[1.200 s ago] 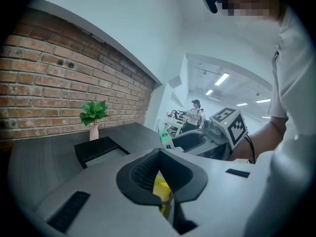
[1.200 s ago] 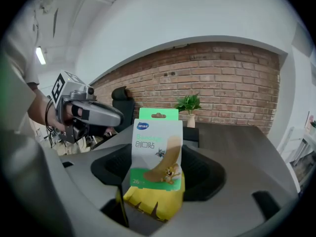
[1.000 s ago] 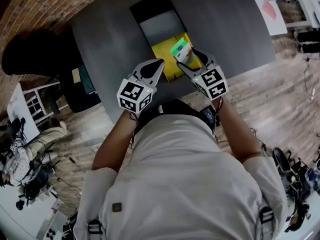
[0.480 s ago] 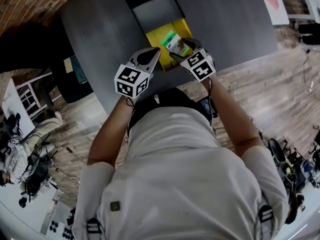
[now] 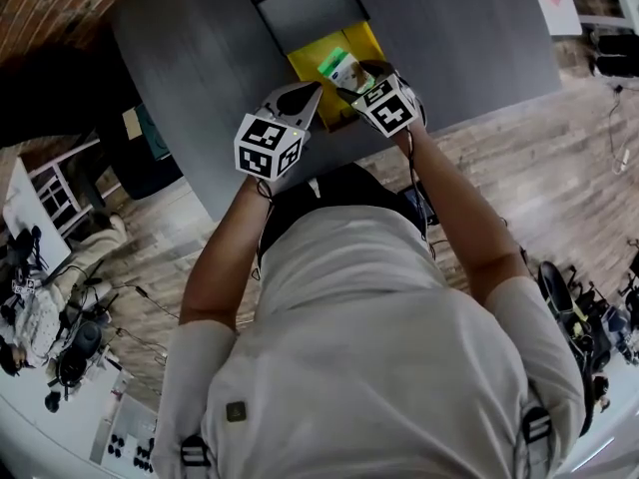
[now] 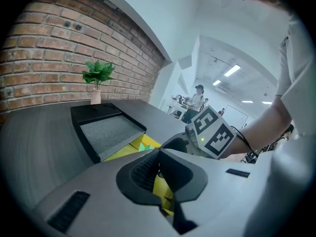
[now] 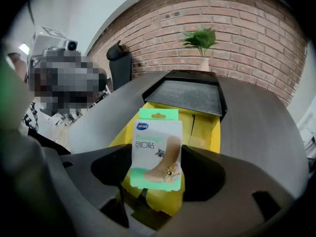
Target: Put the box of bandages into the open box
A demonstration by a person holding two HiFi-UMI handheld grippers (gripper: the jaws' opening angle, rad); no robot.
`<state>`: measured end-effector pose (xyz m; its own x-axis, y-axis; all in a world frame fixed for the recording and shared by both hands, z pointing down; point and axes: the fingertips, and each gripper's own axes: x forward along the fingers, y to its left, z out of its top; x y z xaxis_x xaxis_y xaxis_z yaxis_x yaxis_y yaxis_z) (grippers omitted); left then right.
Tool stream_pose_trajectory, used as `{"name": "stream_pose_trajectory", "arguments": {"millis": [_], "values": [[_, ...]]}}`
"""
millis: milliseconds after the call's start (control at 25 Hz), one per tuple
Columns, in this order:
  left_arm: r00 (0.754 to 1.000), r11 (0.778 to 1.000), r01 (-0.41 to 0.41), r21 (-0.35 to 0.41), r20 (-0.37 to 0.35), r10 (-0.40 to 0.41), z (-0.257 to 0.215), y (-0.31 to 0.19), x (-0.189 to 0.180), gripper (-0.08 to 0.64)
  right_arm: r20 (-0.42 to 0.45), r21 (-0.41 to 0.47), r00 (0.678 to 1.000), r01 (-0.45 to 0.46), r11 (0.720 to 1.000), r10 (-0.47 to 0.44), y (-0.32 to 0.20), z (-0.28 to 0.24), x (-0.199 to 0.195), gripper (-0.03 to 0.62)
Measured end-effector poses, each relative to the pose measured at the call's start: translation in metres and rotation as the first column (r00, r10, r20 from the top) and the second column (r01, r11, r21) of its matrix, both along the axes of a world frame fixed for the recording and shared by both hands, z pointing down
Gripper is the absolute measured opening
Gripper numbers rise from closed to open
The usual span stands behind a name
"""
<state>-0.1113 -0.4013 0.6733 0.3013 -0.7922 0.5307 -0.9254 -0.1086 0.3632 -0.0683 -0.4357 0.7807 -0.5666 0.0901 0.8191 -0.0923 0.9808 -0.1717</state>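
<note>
Now we see the bandage box (image 7: 155,149) upright at the centre of the right gripper view, its green and white printed face toward the camera. The right gripper (image 7: 156,184) has it: the two dark fingers (image 7: 207,177) are closed on its lower part, one on each side, and its top stands clear above them. Just behind and below it lies the open box (image 7: 210,127), yellow inside. The bandage box hangs over that box's near end, and we cannot tell whether it touches the bottom. At the far end the dark lid (image 7: 190,95) lies open, grey inside. In the head view this group sits at upper centre of the frame.

The left gripper (image 5: 310,93) is just left of the right one in the head view, by the open box's near left edge. In its own view its fingers (image 6: 140,174) are closed together with nothing between them; only a sliver of yellow shows in the slit under their tips.

All of this rests on a dark grey surface (image 5: 200,68). A small potted plant (image 7: 201,41) stands beyond the lid, at upper centre of the right gripper view, against a brick wall (image 7: 247,38). Wood floor (image 5: 519,168) fills the right of the head view.
</note>
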Motion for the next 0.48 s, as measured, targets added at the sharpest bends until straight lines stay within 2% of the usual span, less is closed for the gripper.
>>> {"name": "stream_pose_trajectory", "arguments": {"millis": [480], "values": [[1.000,1.000,0.003,-0.011,-0.007,-0.003,0.0023,0.0049,0.0046,0.017,0.024,-0.001,0.999,-0.049,0.999,0.049,-0.0070,0.0067,-0.0002,0.310]]}}
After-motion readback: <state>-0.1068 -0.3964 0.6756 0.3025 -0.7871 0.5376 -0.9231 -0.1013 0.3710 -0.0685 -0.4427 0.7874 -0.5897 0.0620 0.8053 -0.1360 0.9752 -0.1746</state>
